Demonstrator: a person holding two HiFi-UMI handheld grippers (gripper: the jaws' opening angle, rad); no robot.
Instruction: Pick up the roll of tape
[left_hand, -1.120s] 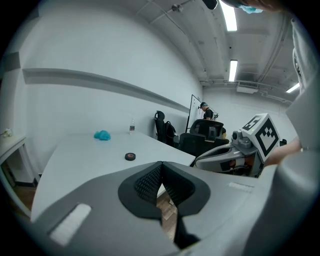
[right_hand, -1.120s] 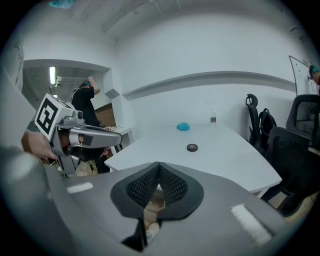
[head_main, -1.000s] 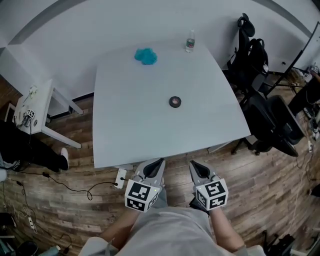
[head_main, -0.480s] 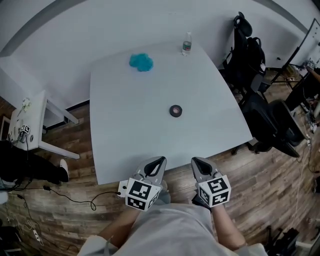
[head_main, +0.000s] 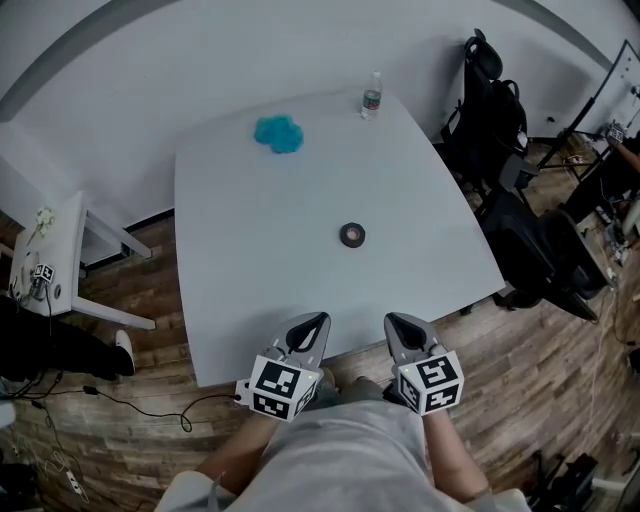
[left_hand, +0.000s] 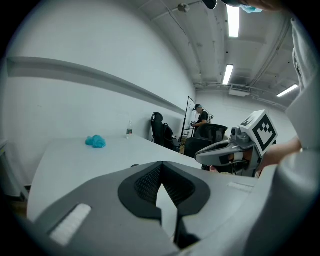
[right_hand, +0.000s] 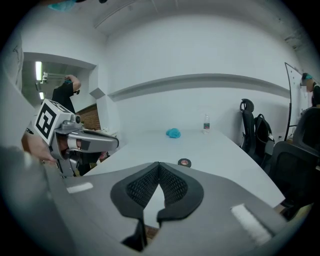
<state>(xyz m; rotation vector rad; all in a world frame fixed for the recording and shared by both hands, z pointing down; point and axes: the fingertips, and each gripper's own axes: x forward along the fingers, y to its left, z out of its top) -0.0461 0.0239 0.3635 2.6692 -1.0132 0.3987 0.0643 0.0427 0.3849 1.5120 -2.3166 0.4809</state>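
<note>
Left gripper (head_main: 320, 320), right gripper (head_main: 392, 320), abreast, seemingly closed

Tape roll (head_main: 351, 235) at table (head_main: 240, 290) centre; cloth (head_main: 278, 133), bottle (head_main: 371, 97) at far edge; chairs (head_main: 540, 250) right.

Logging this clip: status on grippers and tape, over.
Left gripper shut, empty; right gripper same, at table edge. Tape roll flat mid-table, untouched. Nothing between.
</note>
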